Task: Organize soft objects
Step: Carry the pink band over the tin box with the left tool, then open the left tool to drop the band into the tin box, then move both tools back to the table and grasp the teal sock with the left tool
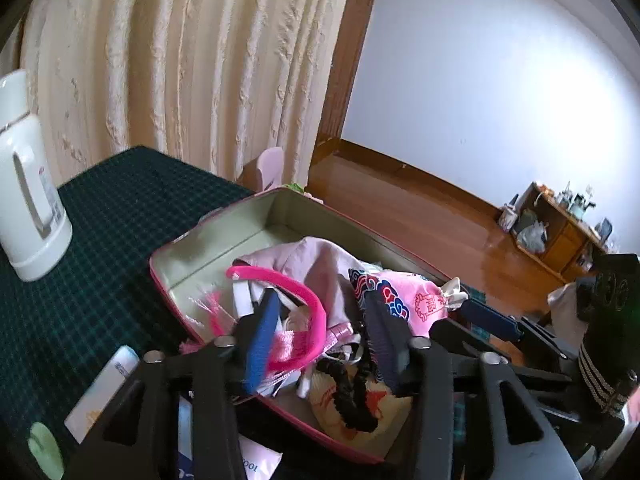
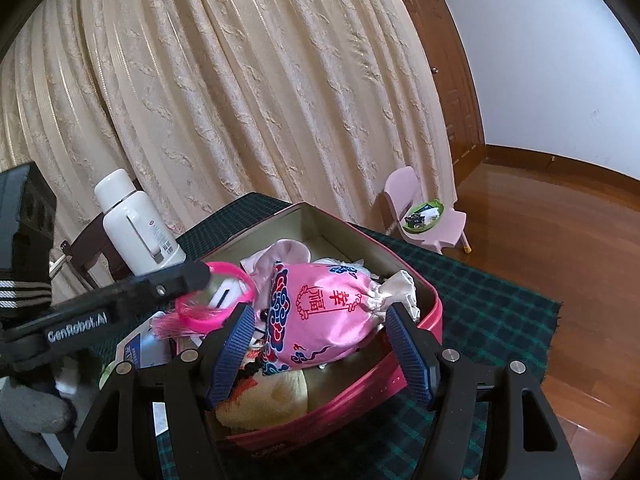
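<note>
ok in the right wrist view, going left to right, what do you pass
left gripper → white thermos → pink hair hoop → pink drawstring pouch in the pink tin box → small pink chair

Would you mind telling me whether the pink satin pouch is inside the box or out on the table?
Inside. The pink pouch lies on top of the pile in the open box, within its walls.

Pink satin pouch [image 2: 320,312] lies atop clothes in pink box [image 2: 434,312].
</note>
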